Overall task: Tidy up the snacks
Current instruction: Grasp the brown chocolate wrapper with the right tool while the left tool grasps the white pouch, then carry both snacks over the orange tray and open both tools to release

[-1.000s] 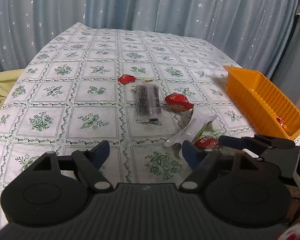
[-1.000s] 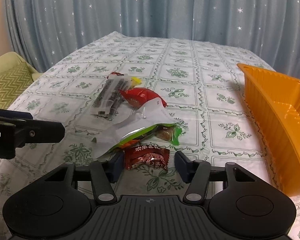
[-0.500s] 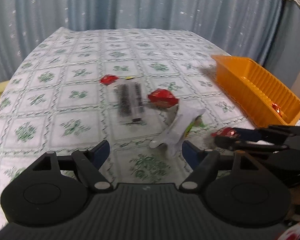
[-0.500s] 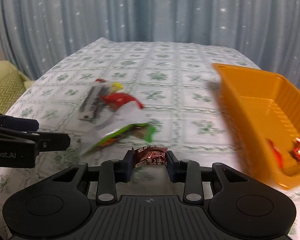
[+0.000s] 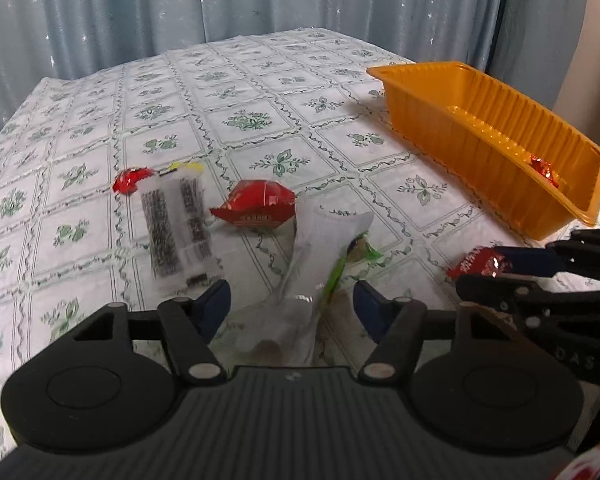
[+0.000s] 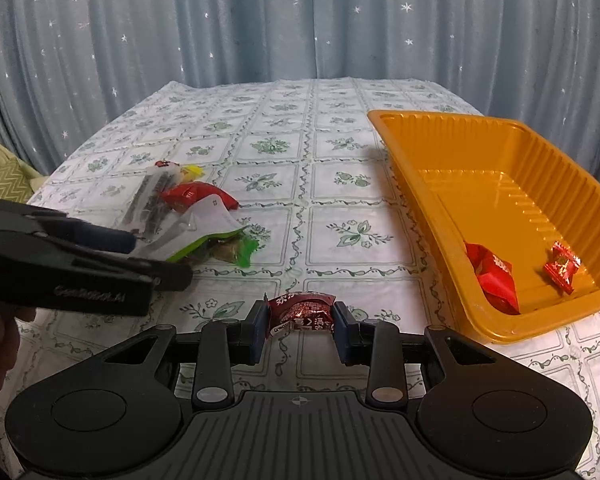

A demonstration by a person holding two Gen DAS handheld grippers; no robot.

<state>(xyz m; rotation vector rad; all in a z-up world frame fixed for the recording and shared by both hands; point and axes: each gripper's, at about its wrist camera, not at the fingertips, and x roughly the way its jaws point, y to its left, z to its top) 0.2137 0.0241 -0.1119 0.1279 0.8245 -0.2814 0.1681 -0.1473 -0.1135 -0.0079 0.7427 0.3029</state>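
Note:
My right gripper is shut on a dark red candy wrapper and holds it above the tablecloth, left of the orange tray; it also shows in the left wrist view. The tray holds two red candies. My left gripper is open, its jaws either side of a white and green snack packet. A red packet, a clear packet of dark sticks and a small red candy lie beyond it.
The table has a white cloth with green flowers. A blue starred curtain hangs behind it. A green zigzag cushion shows at the left. The left gripper's body crosses the left of the right wrist view.
My right gripper closed on the dark red candy, lifted it off the cloth and moved right toward the tray. My left gripper moved forward to the white and green packet.

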